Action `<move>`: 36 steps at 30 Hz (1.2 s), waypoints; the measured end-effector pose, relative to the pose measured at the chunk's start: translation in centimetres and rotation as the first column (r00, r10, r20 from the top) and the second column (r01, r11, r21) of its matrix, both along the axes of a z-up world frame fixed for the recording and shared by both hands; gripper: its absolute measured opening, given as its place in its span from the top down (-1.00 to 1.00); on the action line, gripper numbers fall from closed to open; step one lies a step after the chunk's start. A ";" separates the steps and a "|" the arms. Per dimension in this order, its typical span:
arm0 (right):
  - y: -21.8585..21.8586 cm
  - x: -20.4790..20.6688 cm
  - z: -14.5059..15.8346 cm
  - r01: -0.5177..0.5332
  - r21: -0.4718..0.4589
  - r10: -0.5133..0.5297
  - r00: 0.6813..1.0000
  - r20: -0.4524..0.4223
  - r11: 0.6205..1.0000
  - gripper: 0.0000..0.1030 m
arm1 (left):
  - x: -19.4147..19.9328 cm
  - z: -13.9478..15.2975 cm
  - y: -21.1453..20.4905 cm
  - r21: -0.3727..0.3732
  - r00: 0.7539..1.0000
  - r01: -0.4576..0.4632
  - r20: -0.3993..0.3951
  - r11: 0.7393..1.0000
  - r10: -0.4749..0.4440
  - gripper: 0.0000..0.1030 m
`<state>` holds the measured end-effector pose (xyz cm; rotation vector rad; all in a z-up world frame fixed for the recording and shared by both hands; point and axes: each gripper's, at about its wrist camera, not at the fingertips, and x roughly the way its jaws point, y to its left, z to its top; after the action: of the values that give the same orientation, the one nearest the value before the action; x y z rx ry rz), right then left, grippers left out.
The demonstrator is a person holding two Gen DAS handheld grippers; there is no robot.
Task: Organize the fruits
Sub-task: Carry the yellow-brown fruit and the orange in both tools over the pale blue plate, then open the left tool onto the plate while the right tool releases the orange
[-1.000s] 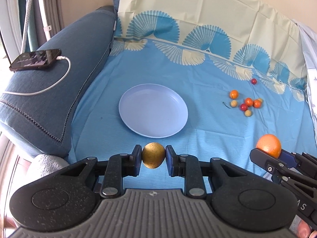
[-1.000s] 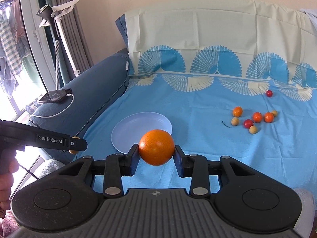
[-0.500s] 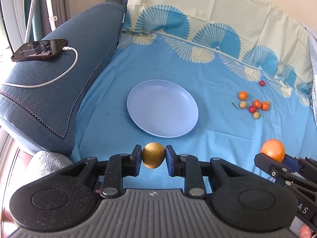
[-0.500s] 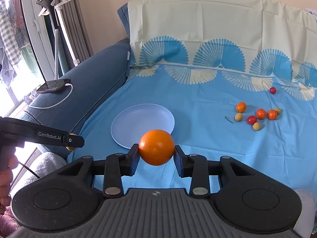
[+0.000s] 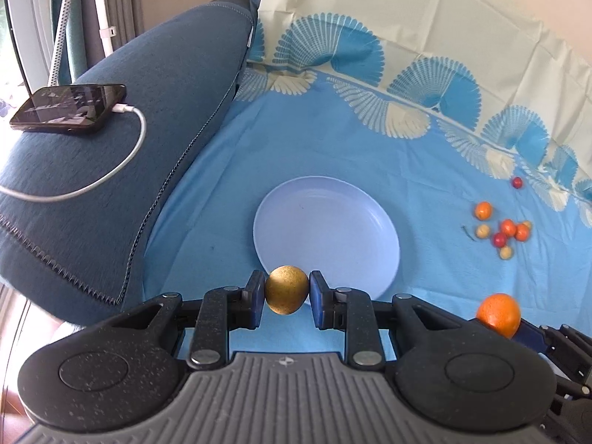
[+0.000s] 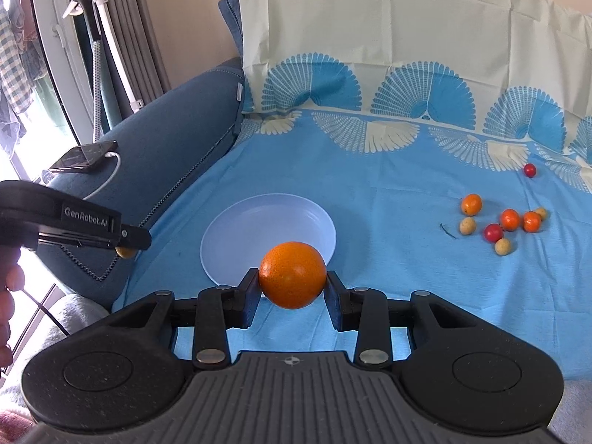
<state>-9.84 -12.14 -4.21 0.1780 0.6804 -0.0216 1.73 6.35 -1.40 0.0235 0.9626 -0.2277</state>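
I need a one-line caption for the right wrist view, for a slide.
Right gripper holds an orange before an empty plate on a blue sheet.

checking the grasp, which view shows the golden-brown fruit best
The left wrist view: the golden-brown fruit sits whole and close, pinched in the left gripper. The right wrist view shows only a sliver below that gripper's finger.

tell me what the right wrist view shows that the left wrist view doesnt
Only the right wrist view: the person's hand and checked clothes by the window. Only the left wrist view: the kiwi in full, clamped in the left gripper. Both: plate, orange in the right gripper, phone, small fruits.
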 end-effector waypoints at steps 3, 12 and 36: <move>-0.3 1.9 -0.7 0.000 0.003 0.000 1.000 -0.015 1.000 0.25 | 1.8 -1.3 -0.9 0.026 1.000 0.003 -0.020 1.000 -0.003 0.45; -0.5 8.0 -4.1 -0.045 -0.002 0.044 0.995 -0.087 0.999 0.25 | 7.0 -6.2 -3.6 0.101 0.995 0.040 -0.098 0.994 -0.030 0.45; -0.2 12.3 -6.7 -0.108 -0.080 0.095 0.985 -0.146 0.991 -0.65 | 10.2 -7.8 -4.8 0.187 0.993 0.065 -0.107 0.980 -0.045 -0.99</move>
<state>2.49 -12.32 -10.89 0.0571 0.8284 0.0342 11.96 1.53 -9.17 0.2163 1.0843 -0.1885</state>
